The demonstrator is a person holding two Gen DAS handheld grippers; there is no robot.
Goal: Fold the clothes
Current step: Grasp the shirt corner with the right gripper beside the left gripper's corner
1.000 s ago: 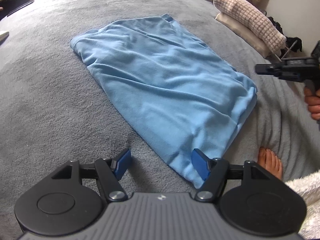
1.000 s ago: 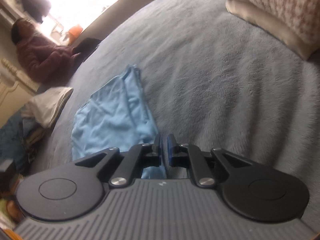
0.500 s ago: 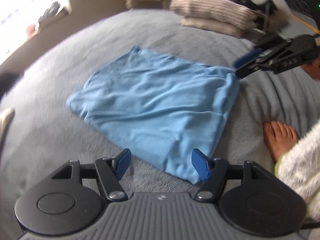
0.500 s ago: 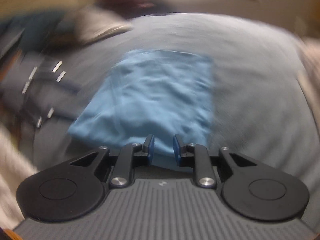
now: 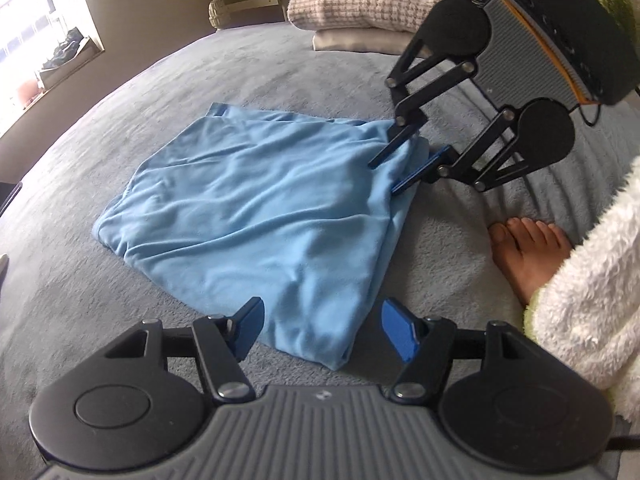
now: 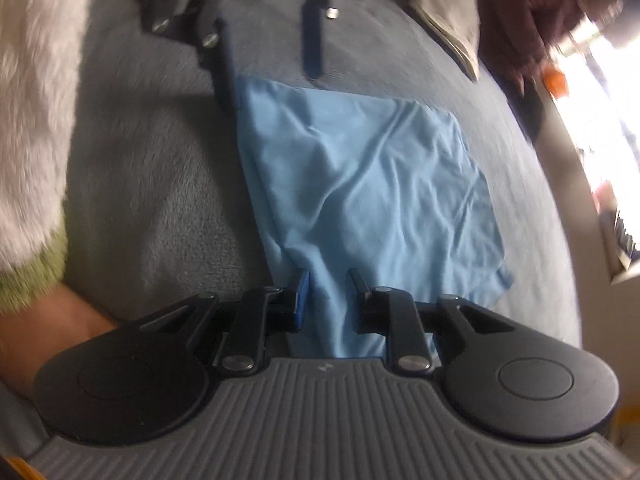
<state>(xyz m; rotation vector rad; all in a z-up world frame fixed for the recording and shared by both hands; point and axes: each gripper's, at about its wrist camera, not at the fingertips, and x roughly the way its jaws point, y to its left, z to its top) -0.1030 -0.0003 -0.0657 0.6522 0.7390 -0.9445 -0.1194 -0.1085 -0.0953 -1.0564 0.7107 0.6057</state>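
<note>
A folded light-blue garment (image 5: 256,216) (image 6: 360,184) lies flat on the grey bed cover (image 5: 80,280). My left gripper (image 5: 324,324) (image 6: 270,68) is open, its blue fingers either side of the garment's near corner without pressing it. My right gripper (image 6: 329,292) (image 5: 394,168) points down at the opposite corner of the same edge. Its jaws stand a little apart, straddling the cloth edge, which runs between the fingers. I see no pinch on the fabric.
A knitted roll (image 5: 360,4) rests on a beige pillow (image 5: 352,42) at the bed's far end. A bare foot (image 5: 524,256) and a white fluffy sleeve (image 5: 580,292) lie right of the garment. A person in a dark red top (image 6: 516,28) sits beyond the bed.
The right gripper has swung round and come down on the garment's far right corner, jaws slightly wider than before. The left gripper has rolled and shifted so the near corner sits between its fingers.
</note>
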